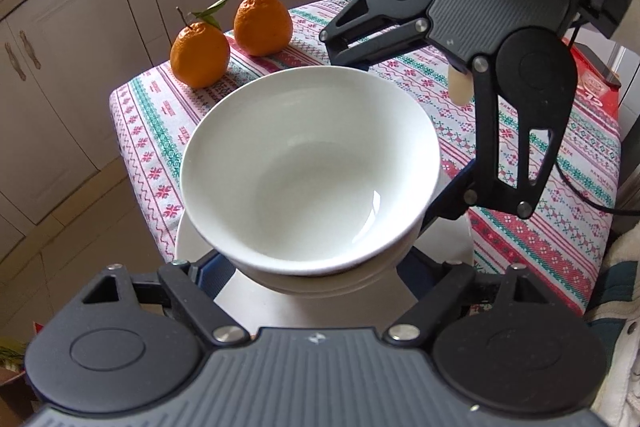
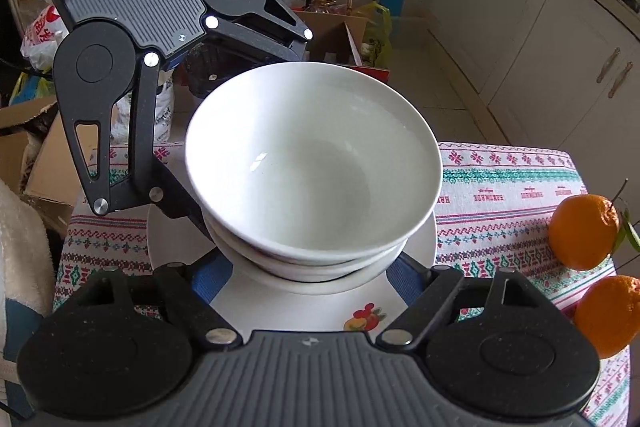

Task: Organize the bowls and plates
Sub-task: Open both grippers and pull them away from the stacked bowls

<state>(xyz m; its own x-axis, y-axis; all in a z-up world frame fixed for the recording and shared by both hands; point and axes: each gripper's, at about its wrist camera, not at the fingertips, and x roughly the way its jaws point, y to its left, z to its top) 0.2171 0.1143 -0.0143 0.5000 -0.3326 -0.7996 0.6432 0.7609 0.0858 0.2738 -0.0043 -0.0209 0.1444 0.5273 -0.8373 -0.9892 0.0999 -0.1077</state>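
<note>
Glossy white bowls (image 1: 308,171), nested, on a smooth plate (image 2: 304,307); left gripper (image 1: 308,267) and right gripper (image 2: 308,267) both spread wide around them, gripping nothing.

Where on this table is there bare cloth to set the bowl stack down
Bare tablecloth lies between the plate and the two oranges, and more past the right gripper toward the table's edge. The middle is crowded: stacked bowls on the plate, with both grippers spread around them, left gripper included.
</note>
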